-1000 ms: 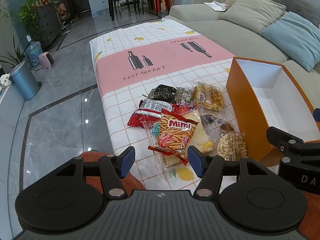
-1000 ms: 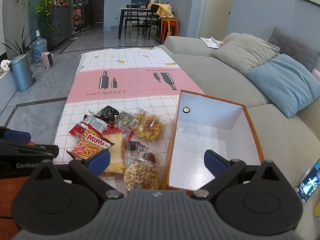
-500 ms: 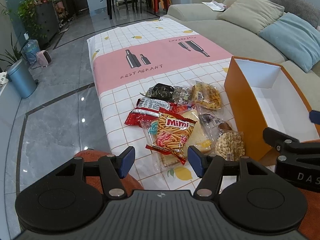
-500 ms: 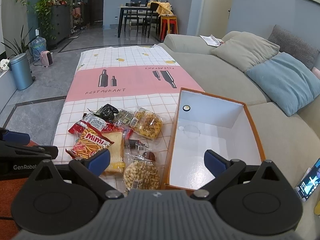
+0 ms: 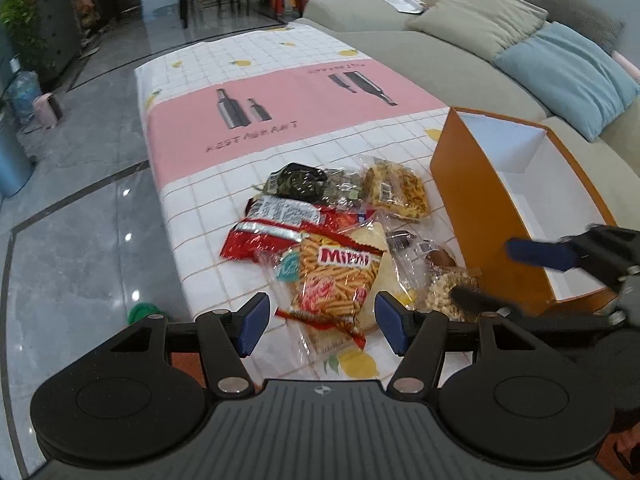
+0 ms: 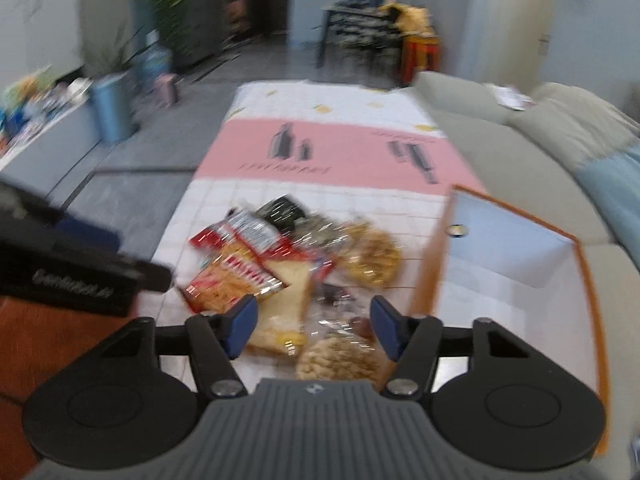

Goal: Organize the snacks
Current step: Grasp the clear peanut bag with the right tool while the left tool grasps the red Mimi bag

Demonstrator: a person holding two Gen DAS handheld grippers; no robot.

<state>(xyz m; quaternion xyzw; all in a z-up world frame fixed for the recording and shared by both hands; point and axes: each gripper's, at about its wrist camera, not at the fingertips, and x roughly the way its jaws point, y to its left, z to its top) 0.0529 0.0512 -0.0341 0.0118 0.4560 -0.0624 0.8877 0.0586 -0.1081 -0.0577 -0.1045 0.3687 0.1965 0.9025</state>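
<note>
A pile of snack packs lies on the checked tablecloth: an orange Mimi stick pack [image 5: 334, 276] on top of a bread slice pack [image 6: 286, 308], a red pack [image 5: 280, 226], a dark pack [image 5: 296, 180], a yellow snack bag [image 5: 398, 190] and a bag of nuts [image 6: 340, 360]. An open orange box [image 5: 472, 184] with a white inside stands to their right. My left gripper [image 5: 322, 322] is open just before the Mimi pack. My right gripper [image 6: 312, 326] is open, over the bread and nuts; it shows blurred in the left wrist view [image 5: 540, 256].
A beige sofa [image 5: 440, 52] with beige and blue cushions runs along the right side. The table's left edge drops to a grey tiled floor [image 5: 72, 216]. A blue bin [image 6: 112, 110], plants and a dining table stand far back.
Both grippers have moved forward toward the snack pile. The right gripper has swung left from the box to the nuts and bread, blurring its view, and its jaws are narrower.
</note>
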